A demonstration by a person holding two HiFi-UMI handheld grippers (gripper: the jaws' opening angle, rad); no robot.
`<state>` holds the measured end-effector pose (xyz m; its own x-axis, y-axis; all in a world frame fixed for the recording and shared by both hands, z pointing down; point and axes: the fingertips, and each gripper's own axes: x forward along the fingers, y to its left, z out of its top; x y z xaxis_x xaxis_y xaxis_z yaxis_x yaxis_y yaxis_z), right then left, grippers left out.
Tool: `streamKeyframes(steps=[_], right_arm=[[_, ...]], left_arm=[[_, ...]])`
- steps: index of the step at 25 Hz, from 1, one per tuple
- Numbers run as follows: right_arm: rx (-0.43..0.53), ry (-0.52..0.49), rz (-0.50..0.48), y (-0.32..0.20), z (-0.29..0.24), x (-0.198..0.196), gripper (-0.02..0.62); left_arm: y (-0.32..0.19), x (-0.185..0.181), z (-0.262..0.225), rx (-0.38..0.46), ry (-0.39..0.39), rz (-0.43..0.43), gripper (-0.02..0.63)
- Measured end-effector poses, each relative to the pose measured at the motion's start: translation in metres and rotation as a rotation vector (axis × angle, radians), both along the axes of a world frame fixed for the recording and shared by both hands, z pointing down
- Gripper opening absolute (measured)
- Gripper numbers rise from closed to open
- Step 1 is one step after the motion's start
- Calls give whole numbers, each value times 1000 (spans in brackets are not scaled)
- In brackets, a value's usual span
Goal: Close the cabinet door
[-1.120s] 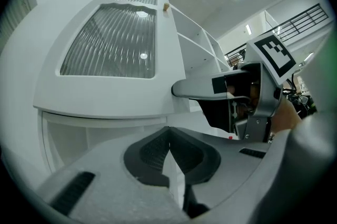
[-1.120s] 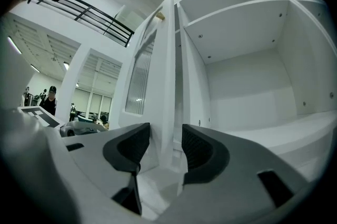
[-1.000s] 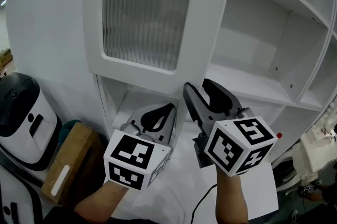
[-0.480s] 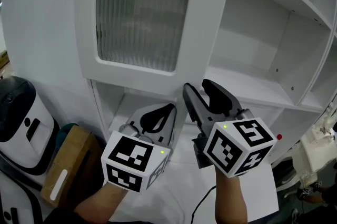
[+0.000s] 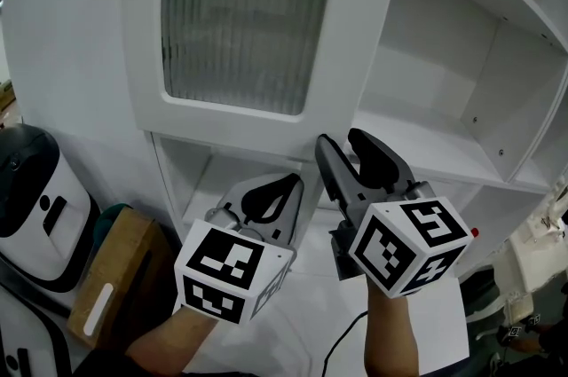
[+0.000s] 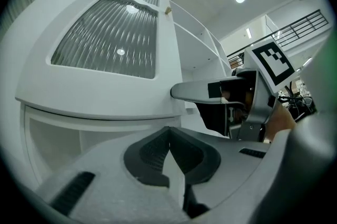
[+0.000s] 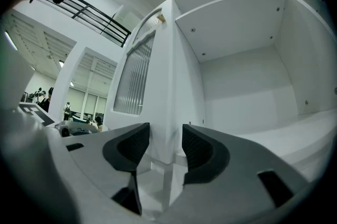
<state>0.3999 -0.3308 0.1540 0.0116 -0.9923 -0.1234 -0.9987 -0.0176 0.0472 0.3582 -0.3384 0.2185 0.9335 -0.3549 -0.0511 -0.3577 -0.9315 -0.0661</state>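
The white cabinet door (image 5: 240,20) with a ribbed glass pane stands swung open, left of the bare shelves (image 5: 444,145). My right gripper (image 5: 340,143) is open just under the door's lower right corner. In the right gripper view the door's free edge (image 7: 169,86) shows in the gap of the right gripper (image 7: 165,138); I cannot tell whether it touches. My left gripper (image 5: 286,182) is shut on nothing, lower and to the left, below the door's bottom rail. The left gripper (image 6: 169,136) points up at the door (image 6: 105,44), with the right gripper (image 6: 231,96) beside it.
A white-and-black appliance (image 5: 35,189) and a cardboard box (image 5: 115,269) stand on the floor at the left. A lower open compartment (image 5: 209,176) lies behind the left gripper. A black cable (image 5: 342,340) hangs from the right gripper.
Both grippers have drifted slightly right and the door sits a little larger in the head view. Neither gripper's jaws have changed.
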Motion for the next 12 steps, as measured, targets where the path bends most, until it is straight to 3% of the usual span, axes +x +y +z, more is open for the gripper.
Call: streamKeyframes(steps=[7,12], right_arm=[[1,10,15,-1,0,-1,199],[24,84,88,2,-1,-4,198]], left_arm=[[-2,0,1,-13,-1,3,12],[2,-2,-4,-21,2,15,12]])
